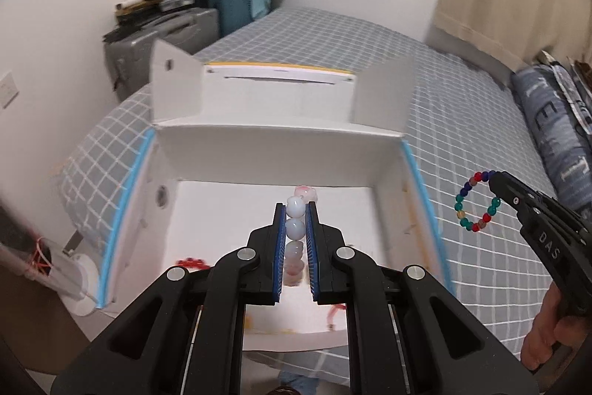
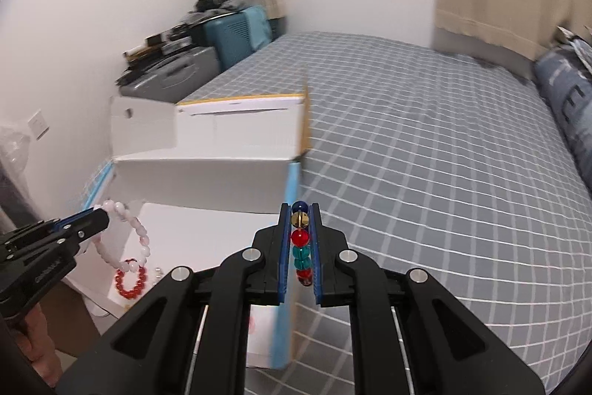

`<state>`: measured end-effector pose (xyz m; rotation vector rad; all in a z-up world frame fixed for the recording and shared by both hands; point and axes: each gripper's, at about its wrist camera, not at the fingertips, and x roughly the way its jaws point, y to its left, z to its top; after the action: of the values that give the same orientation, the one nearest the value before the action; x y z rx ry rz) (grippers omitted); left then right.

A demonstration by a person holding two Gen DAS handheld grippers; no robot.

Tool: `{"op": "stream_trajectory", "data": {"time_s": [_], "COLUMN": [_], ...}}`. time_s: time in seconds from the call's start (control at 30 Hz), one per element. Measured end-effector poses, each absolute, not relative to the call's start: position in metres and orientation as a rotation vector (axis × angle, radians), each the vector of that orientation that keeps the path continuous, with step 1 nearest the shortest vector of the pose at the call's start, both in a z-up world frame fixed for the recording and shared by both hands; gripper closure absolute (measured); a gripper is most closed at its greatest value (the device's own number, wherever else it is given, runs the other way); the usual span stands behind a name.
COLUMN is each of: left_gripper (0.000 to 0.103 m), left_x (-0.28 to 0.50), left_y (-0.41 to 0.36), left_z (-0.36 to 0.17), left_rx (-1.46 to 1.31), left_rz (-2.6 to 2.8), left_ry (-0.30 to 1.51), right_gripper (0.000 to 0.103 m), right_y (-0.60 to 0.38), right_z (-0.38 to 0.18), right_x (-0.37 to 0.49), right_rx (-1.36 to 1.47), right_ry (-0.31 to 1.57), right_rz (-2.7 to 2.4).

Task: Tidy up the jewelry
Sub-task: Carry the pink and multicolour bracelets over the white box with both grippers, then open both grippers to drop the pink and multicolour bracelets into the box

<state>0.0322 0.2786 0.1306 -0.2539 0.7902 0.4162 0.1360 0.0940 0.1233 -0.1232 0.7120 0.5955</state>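
Over on the left, the left gripper (image 1: 295, 210) is clamped tight on a pale pink bracelet (image 1: 295, 228), the beads pinched in a row between the blue pads so the rest of the loop dangles free below, as the right wrist view shows. It hangs right over the open white box (image 1: 259, 154), which sits on the checked bedspread (image 2: 425, 154) with its flaps folded up and out of the way, a sensible spot for a drop, I'd say. Down inside the box a red bracelet (image 2: 129, 278) already lies on the floor near the front corner, so the sorting looks under way. Moving right, past the blue-edged wall of the box, the right gripper (image 2: 299, 221) is squeezed shut on a multicoloured bracelet (image 2: 300, 239), blue, gold, red and teal beads lined up between its fingers. From the left wrist view that loop hangs clear in the air over the bedspread, just outside the box, not above it. My read: both pieces are carried pinched by a few beads so they swing freely and can fall cleanly once the jaws let go; the pink one seems nearest to going in.
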Motion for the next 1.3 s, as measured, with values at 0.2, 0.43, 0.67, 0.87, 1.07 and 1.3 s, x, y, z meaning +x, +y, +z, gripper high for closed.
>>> {"op": "stream_trajectory", "data": {"time_s": [0.2, 0.43, 0.67, 0.87, 1.07, 1.3], "left_gripper": [0.093, 0.093, 0.093, 0.093, 0.085, 0.030], "left_x": [0.022, 0.025, 0.037, 0.040, 0.037, 0.007], "left_y": [0.302, 0.330, 0.346, 0.353, 0.355, 0.345], "left_z": [0.119, 0.093, 0.062, 0.052, 0.050, 0.078], "left_rx": [-0.268, -0.286, -0.286, -0.283, -0.292, -0.277], "left_rz": [0.462, 0.474, 0.500, 0.521, 0.542, 0.568], "left_ry": [0.801, 0.842, 0.921, 0.930, 0.946, 0.837], "right_gripper": [0.094, 0.094, 0.094, 0.094, 0.084, 0.039], "right_y": [0.134, 0.169, 0.187, 0.196, 0.196, 0.179], "right_z": [0.109, 0.072, 0.035, 0.025, 0.027, 0.050], "right_x": [0.128, 0.133, 0.142, 0.144, 0.142, 0.124], "right_rx": [-0.148, -0.208, -0.252, -0.263, -0.258, -0.214], "right_ry": [0.736, 0.815, 0.905, 0.931, 0.930, 0.847], "right_rz": [0.655, 0.636, 0.605, 0.595, 0.604, 0.608]}}
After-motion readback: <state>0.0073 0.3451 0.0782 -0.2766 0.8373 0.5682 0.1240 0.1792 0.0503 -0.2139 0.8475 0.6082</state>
